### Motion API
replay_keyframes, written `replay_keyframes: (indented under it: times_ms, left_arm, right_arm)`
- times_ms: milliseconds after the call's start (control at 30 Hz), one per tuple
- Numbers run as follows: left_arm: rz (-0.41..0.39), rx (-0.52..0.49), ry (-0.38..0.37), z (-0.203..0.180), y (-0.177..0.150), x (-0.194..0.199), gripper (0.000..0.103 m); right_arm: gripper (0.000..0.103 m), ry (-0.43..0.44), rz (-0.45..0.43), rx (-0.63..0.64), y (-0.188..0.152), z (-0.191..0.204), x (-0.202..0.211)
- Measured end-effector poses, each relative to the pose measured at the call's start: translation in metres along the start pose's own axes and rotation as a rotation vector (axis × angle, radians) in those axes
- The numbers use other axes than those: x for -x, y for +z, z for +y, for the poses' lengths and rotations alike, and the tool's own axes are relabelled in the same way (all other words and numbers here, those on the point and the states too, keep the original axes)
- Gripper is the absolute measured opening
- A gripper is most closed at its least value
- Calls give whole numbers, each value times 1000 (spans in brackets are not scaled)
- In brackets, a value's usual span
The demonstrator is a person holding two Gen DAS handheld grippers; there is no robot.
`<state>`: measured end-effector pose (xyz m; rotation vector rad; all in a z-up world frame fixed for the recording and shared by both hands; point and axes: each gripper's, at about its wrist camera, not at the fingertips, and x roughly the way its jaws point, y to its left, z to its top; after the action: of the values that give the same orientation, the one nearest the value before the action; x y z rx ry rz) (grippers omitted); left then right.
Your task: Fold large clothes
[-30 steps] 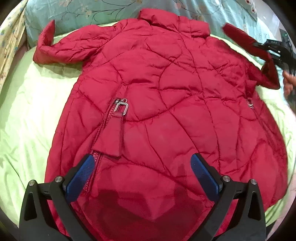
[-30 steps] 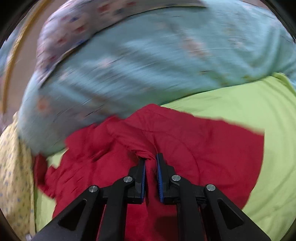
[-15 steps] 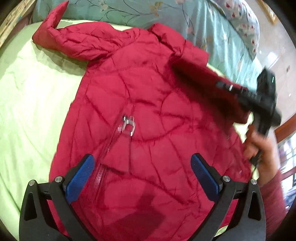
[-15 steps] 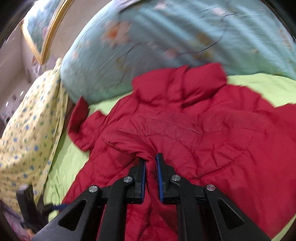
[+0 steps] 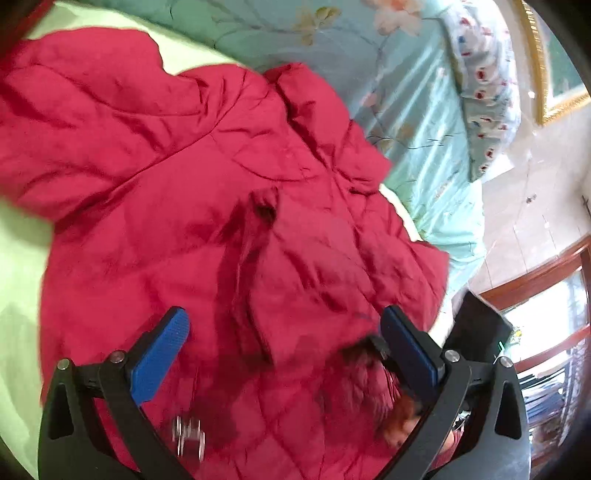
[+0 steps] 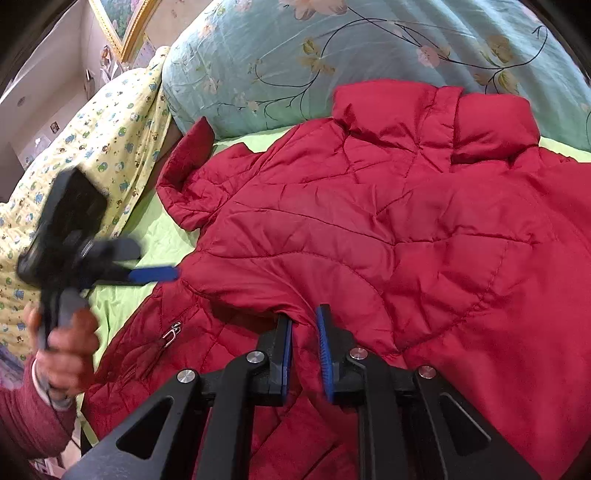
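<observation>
Right wrist view: one red quilted jacket (image 6: 388,229) lies spread on my bed's green sheet (image 6: 162,236), collar toward one teal floral pillow (image 6: 295,48), with one yellow patterned quilt (image 6: 96,136) at the left and a gilt picture frame (image 6: 129,22) on the wall. My right gripper (image 6: 304,345) points down at the jacket, jaws opening narrowly, a fold of the sleeve between the pads. My left hand (image 6: 62,350), in a red sleeve, holds the left gripper (image 5: 284,354) tilted over the jacket's left edge; its two blue pads (image 5: 160,356) stand wide apart, holding nothing.
</observation>
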<state>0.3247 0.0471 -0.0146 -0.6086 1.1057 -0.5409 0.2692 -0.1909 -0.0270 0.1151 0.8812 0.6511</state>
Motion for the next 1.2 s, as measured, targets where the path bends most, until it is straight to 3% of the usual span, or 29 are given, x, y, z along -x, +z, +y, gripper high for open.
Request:
replay_keyframes:
  times_ms: [67,133,167,200,300,367,467,533,767,867,1000,1100,1200]
  left_arm:
    - [17,2,-9,2,7,-14,98]
    - [32,-12,-20,0,10,-23,70]
    - [43,-17,-33,0,10,-26,41]
    - [55,-14,-36,0,11,-30,27]
    - [50,-23,-36,3,14,-28,14]
    - [26,-48,-7,1,14,-20,13]
    - [-69,-121,156,-2,11,2,13]
    - [-103,-136,209,1,12,12,13]
    - [-140,-219,333,-2,21,14,13]
    - [-172,-241,389,-6,19,12,14]
    - [-293,-224,477,-7,11,36,17]
    - [-375,-179,476,-6,6,63,17]
    - [-388,-187,362,-14,-1,75,17]
  right_arm:
    - [17,9,2,-18,-1,-4,0]
    - [17,14,1,-39,-3,-7,0]
    - [18,13,1,-48,-3,-8,0]
    - [18,13,2,-55,-4,-9,1]
    - [19,5,-3,-81,-8,-14,6]
    - [24,34,-4,-115,-11,-19,11]
    - [38,73,-33,-155,-16,-27,28]
    - [39,62,-75,-170,-16,-34,45]
    - [42,-128,-271,-260,1,-79,99]
    - [43,-206,-259,-298,10,-100,92]
    - [41,-247,-157,-358,8,-125,58]
    - [41,-236,-141,-386,1,-134,40]
    - [42,-240,-146,-393,-1,-135,33]
